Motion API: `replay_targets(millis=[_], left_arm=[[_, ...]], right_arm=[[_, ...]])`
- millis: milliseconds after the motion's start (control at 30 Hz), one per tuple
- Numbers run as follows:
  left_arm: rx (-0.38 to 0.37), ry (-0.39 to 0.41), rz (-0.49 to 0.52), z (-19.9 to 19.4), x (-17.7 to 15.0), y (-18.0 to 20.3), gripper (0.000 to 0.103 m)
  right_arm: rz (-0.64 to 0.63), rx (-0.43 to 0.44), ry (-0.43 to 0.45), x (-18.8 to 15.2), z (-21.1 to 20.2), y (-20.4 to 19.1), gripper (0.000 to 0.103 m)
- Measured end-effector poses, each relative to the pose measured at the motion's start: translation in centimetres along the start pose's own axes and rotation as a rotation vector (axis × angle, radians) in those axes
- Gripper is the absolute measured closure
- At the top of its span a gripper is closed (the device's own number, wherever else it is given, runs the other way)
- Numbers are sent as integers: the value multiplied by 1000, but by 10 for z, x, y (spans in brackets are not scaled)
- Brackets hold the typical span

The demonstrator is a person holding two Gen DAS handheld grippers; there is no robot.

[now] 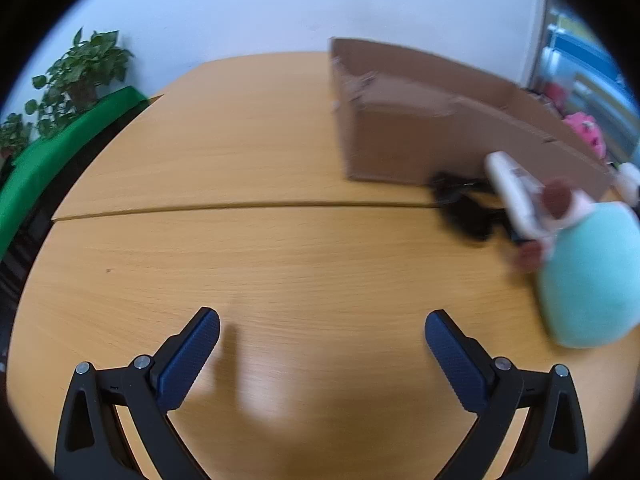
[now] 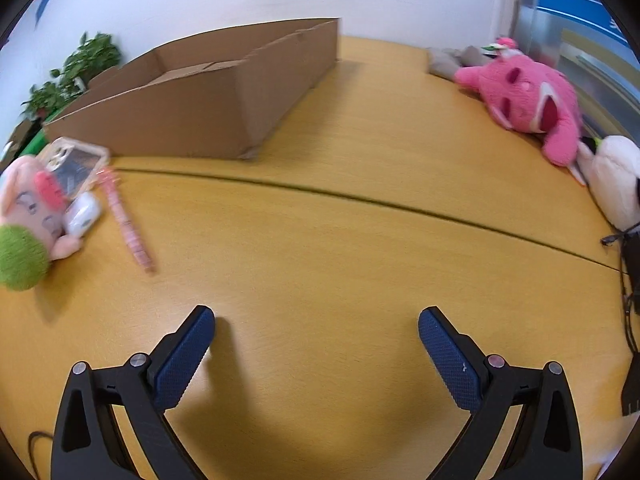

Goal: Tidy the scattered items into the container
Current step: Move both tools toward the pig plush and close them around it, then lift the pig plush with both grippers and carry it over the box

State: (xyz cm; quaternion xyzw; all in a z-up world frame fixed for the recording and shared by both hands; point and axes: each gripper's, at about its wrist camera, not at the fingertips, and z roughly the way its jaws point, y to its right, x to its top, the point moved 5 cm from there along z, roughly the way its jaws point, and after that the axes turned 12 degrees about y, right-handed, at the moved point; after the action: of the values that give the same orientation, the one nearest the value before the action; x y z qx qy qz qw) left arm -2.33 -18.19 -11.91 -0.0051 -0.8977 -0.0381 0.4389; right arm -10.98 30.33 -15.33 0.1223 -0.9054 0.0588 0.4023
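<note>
An open brown cardboard box (image 1: 404, 120) stands at the back of the wooden table; it also shows in the right wrist view (image 2: 200, 96). In the left wrist view a mint plush toy (image 1: 592, 276) lies at the right, with a white remote-like object (image 1: 514, 196) and a black item (image 1: 464, 204) beside the box. In the right wrist view a pink and green plush (image 2: 28, 224), a phone (image 2: 74, 168), a white mouse (image 2: 82, 214) and a pink strap (image 2: 126, 224) lie at the left. A pink plush (image 2: 528, 92) and a white plush (image 2: 616, 180) lie at the right. My left gripper (image 1: 322, 336) and right gripper (image 2: 316, 332) are open and empty above bare table.
A seam (image 2: 360, 200) runs across the table. Potted plants (image 1: 80, 76) and green cloth (image 1: 52, 152) stand beyond the left edge. Black cables (image 2: 628, 280) lie at the right edge. A grey cloth (image 2: 452, 60) lies behind the pink plush.
</note>
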Motion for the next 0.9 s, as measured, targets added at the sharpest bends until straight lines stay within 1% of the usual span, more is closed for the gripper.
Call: replay_targets(millis=[33, 133, 233, 300, 367, 433, 467, 533, 600, 667, 767, 800, 900], left_arm=[[-37, 21, -9, -10, 6, 10, 1], [-143, 83, -19, -37, 30, 39, 1], [-254, 122, -15, -48, 50, 67, 1], [-298, 114, -2, -45, 53, 83, 1], [-331, 68, 9, -32, 51, 99, 1], [-366, 17, 13, -20, 38, 111, 1], [-388, 6, 0, -16, 34, 114, 0], [-447, -16, -56, -7, 30, 118, 1], [-459, -26, -95, 1, 27, 117, 0], [-479, -33, -136, 2, 24, 116, 1], [-511, -40, -155, 2, 22, 118, 8], [-526, -44, -158, 2, 20, 120, 11], [-535, -49, -155, 2, 17, 123, 14]], right_arm=[[-12, 38, 19, 4, -6, -12, 0], [-72, 96, 107, 25, -31, -50, 0], [-113, 164, 194, 52, -51, -92, 0], [-117, 214, 228, 61, -59, -116, 0], [-124, 281, 245, 69, -62, -146, 0], [-140, 307, 241, 69, -58, -165, 0], [-154, 317, 229, 67, -51, -178, 0], [-158, 342, 203, 62, -39, -192, 0], [-159, 383, 177, 55, -28, -206, 0], [-167, 397, 159, 52, -20, -216, 0], [-173, 384, 141, 52, -6, -227, 0], [-164, 384, 136, 53, -3, -228, 0], [-128, 397, 107, 52, 8, -231, 0]])
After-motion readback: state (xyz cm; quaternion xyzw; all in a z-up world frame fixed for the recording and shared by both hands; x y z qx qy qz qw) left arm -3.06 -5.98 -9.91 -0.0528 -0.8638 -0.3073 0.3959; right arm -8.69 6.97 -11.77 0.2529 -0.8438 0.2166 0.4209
